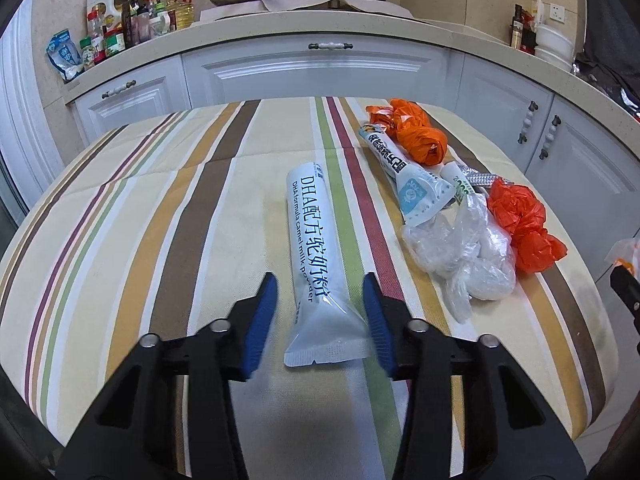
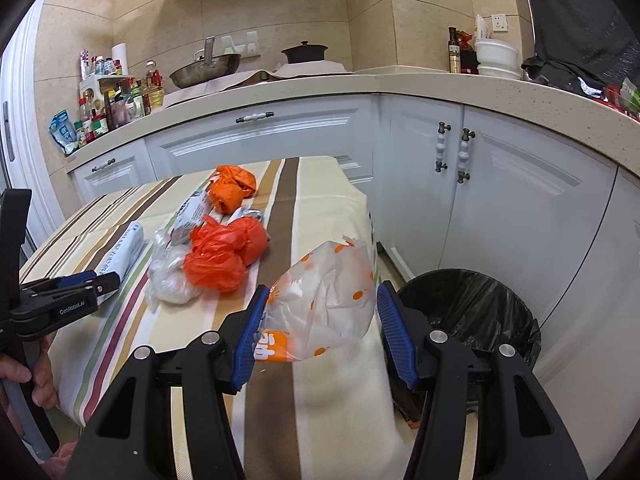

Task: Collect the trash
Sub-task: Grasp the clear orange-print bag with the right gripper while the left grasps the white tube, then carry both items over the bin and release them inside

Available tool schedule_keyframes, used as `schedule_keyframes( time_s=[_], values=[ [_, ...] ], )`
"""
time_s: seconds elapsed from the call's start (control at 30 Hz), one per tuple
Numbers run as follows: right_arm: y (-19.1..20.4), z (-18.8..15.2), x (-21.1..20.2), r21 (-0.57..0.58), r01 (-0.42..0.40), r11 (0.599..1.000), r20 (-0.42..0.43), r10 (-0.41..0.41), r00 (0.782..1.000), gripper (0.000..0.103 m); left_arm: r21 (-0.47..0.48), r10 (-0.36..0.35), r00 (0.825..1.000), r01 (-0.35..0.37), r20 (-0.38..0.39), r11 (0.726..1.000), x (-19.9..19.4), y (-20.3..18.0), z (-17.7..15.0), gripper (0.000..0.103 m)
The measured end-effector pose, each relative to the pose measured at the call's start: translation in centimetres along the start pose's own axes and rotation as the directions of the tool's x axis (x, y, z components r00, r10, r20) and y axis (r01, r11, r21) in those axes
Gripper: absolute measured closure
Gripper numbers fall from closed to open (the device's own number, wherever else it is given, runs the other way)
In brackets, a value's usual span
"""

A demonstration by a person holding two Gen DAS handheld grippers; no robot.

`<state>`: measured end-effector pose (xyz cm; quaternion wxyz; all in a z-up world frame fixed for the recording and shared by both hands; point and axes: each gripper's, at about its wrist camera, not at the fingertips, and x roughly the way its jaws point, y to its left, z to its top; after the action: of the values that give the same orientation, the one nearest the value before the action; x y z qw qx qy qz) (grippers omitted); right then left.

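Milk powder sachet (image 1: 318, 256) is straddled on the striped tablecloth (image 1: 160, 208) by the unclenched left gripper (image 1: 320, 300); an orange-dotted plastic bag (image 2: 324, 304) is grasped by the right gripper (image 2: 320, 320) beside the bin (image 2: 480, 312).

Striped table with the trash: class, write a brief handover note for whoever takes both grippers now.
Left gripper: open, straddling the white milk powder sachet on the table, not yet pinched.
Right gripper: shut on the orange-dotted clear bag, lifted near the black-lined bin.
Done: one bag picked up.
Left: bin that bag, then the sachet, two orange bags, crumpled clear plastic, other sachets.
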<state>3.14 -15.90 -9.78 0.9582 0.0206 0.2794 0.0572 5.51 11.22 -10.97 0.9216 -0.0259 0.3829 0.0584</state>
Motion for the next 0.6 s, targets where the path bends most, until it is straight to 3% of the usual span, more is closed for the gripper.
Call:
schedule_keyframes(
  time_s=[0.03, 0.13, 0.47, 0.6],
  values=[
    [-0.1, 0.0, 0.0, 0.001, 0.002, 1.000, 0.001, -0.002, 1.000, 0.048, -0.003, -0.004, 1.000, 0.004, -0.005, 1.000, 0.1, 0.1, 0.0, 0.075],
    [-0.4, 0.1, 0.1, 0.003, 0.004, 1.000, 0.002, -0.004, 1.000, 0.048, 0.000, -0.007, 1.000, 0.007, -0.005, 1.000, 0.2, 0.2, 0.0, 0.081],
    [-1.6, 0.3, -0.6, 0.010, 0.020, 1.000, 0.016, -0.020, 1.000, 0.048, 0.028, 0.009, 0.994, -0.012, 0.111, 1.000, -4.4, 0.4, 0.1, 0.084],
    [-2.7, 0.5, -1.3, 0.019, 0.050, 0.999, 0.031, -0.051, 0.998, 0.048, 0.051, -0.045, 0.988, 0.038, 0.145, 0.998, -6.8, -1.0, 0.9, 0.085]
  ],
)
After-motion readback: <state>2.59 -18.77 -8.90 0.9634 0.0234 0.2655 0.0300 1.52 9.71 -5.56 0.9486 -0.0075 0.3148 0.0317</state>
